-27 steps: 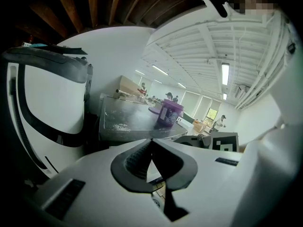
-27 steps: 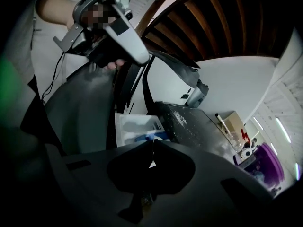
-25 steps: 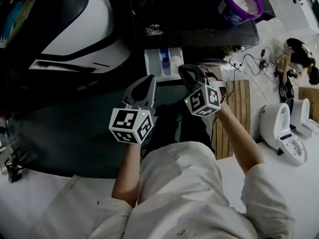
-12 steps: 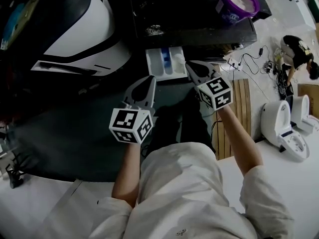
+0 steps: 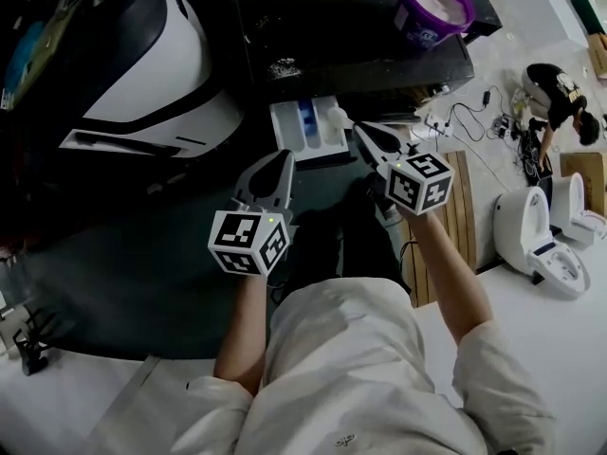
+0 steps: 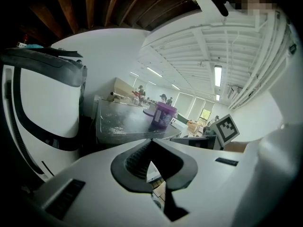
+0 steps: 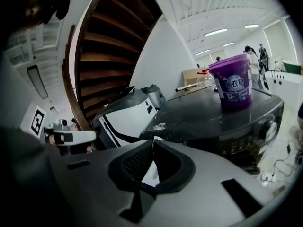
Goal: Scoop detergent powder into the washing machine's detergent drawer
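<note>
Detergent drawer [image 5: 283, 136] stands pulled out of the dark washing machine [image 5: 351, 27], its white compartments showing with a blue piece in the middle. The purple detergent tub [image 5: 433, 6] sits open on top of the machine, off to the right, with pale powder inside. The right gripper [image 5: 358, 128] hovers just beside the drawer's right edge, its fingers pressed together on nothing. The left gripper [image 5: 285, 156] hangs near the drawer's front, its fingers also closed and empty.
</note>
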The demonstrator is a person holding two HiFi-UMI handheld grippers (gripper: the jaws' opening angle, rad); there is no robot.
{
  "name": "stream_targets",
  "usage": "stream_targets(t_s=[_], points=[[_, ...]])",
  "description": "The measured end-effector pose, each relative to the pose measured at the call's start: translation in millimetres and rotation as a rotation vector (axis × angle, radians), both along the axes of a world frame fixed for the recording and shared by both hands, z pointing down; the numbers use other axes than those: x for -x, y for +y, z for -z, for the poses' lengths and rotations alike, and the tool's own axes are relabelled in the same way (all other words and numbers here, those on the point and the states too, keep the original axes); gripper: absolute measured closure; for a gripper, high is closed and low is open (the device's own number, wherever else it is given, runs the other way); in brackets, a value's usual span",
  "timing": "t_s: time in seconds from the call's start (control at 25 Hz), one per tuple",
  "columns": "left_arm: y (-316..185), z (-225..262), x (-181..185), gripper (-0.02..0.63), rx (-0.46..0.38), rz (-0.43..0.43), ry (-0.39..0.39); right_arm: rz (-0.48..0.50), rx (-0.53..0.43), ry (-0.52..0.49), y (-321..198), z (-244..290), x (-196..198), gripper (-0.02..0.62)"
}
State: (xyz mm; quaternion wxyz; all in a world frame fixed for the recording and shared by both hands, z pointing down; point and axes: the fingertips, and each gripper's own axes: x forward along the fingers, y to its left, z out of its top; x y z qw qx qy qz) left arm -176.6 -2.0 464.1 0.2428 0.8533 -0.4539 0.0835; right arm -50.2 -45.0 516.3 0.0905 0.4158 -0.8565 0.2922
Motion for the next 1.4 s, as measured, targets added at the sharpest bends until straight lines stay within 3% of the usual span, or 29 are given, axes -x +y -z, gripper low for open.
stream_targets(t_s=[0.16, 0.36, 0.72, 1.0, 1.4], points=[[-0.5, 4.0, -3.7, 0.594, -0.012, -0.012, 0.004, -0.064, 0.026, -0.132, 2.0, 17.2, -7.5, 0.586], [-0.9, 12.6, -5.0, 0.594, -0.032, -0.014, 0.009, -0.130, 0.015, -0.226, 7.7, 42.7, -15.3, 0.586], [-0.7, 28.3, -13.0, 0.594, -0.064, -0.004, 0.015, -0.240, -0.054, -0.317, 23.0, 83.5, -38.1, 0.586], [-0.7, 46.2, -19.8, 0.594, -0.095, 0.009, 0.015, -0.292, -0.108, -0.347, 30.1, 109.0, -57.9, 0.586], [2.6, 68.6, -24.0, 0.594, -0.139, 0.014, -0.001, -0.279, -0.178, -0.325, 34.5, 132.3, -66.1, 0.586]])
